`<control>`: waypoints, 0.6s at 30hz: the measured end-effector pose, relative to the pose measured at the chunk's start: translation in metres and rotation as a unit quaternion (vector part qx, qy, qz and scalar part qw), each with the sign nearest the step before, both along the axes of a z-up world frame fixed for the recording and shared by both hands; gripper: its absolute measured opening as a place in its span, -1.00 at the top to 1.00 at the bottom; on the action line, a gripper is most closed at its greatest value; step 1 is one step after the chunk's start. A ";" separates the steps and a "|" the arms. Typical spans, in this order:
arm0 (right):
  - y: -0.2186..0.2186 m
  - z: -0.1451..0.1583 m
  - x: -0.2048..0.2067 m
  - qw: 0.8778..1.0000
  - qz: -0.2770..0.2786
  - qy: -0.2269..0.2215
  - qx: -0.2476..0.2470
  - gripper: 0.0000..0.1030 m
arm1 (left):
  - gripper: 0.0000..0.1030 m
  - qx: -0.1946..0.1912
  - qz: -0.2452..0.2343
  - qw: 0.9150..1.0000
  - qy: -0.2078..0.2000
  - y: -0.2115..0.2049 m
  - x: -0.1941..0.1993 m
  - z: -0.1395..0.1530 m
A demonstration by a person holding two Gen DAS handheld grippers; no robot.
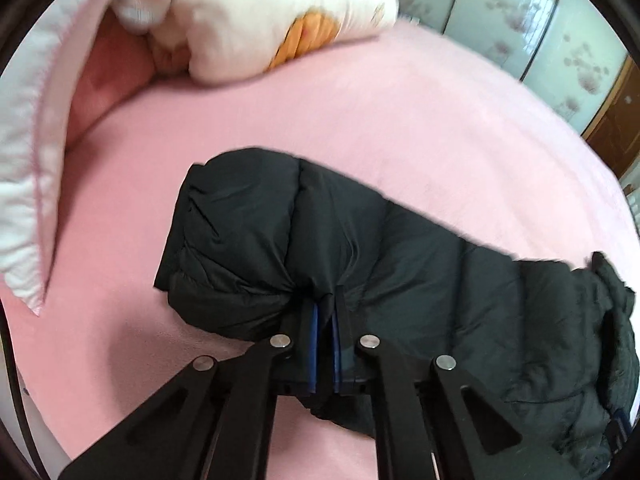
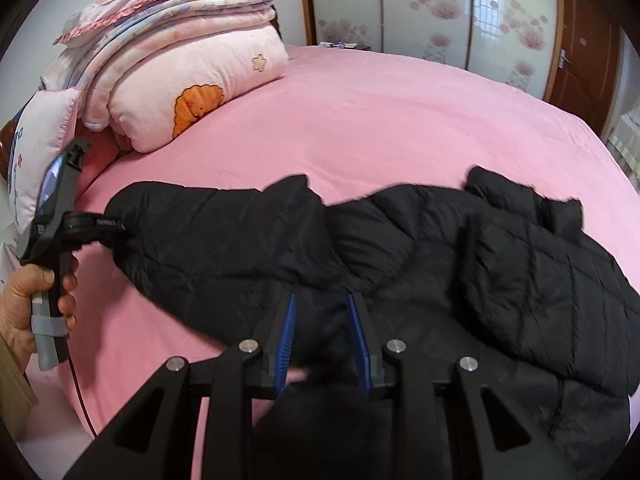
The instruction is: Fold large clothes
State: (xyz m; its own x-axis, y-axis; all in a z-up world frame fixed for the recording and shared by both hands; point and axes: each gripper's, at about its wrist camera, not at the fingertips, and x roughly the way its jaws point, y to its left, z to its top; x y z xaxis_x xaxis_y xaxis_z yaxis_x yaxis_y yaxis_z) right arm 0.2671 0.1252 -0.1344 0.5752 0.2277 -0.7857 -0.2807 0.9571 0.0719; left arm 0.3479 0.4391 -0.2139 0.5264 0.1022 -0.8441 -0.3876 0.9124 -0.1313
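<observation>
A black quilted puffer jacket [image 2: 420, 248] lies across the near part of a pink bed [image 2: 380, 120]. In the left wrist view the jacket [image 1: 400, 264] fills the lower middle, and my left gripper [image 1: 325, 312] is shut on a pinch of its fabric, blue pads close together. The left gripper also shows in the right wrist view [image 2: 120, 226], clamped on the jacket's left end and held by a hand. My right gripper [image 2: 322, 304] has its blue-padded jaws apart around a thick fold of the jacket at its near edge; whether they press it is unclear.
A stack of folded pink quilts [image 2: 192, 60] with an orange cartoon patch sits at the bed's far left. A white pillow [image 1: 24, 152] lies at the left. Floral wardrobe doors [image 2: 440, 12] and a brown door [image 2: 580, 52] stand behind the bed.
</observation>
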 end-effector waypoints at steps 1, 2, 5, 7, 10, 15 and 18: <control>-0.012 0.002 -0.006 1.000 -0.005 -0.001 0.001 0.48 | 0.94 0.004 -0.006 1.000 -0.015 -0.009 -0.004 0.009; -0.021 0.003 -0.011 1.000 -0.010 -0.004 0.001 0.48 | 0.94 0.009 -0.014 0.999 -0.028 -0.021 -0.008 0.019; -0.052 0.010 -0.025 1.000 -0.027 -0.011 -0.001 0.48 | 0.94 0.013 -0.055 0.996 -0.064 -0.065 -0.022 0.053; -0.073 0.015 -0.033 0.999 -0.042 -0.015 0.000 0.48 | 0.94 0.014 -0.094 0.992 -0.086 -0.104 -0.029 0.077; -0.110 0.024 -0.046 0.997 -0.070 -0.021 0.013 0.48 | 0.94 0.022 -0.158 0.980 -0.116 -0.164 -0.043 0.111; -0.164 0.030 -0.066 0.992 -0.115 -0.030 0.034 0.48 | 0.91 0.036 -0.251 0.957 -0.141 -0.275 -0.053 0.143; -0.192 0.027 -0.076 0.989 -0.140 -0.027 0.039 0.48 | 0.88 0.033 -0.297 0.946 -0.125 -0.336 -0.054 0.131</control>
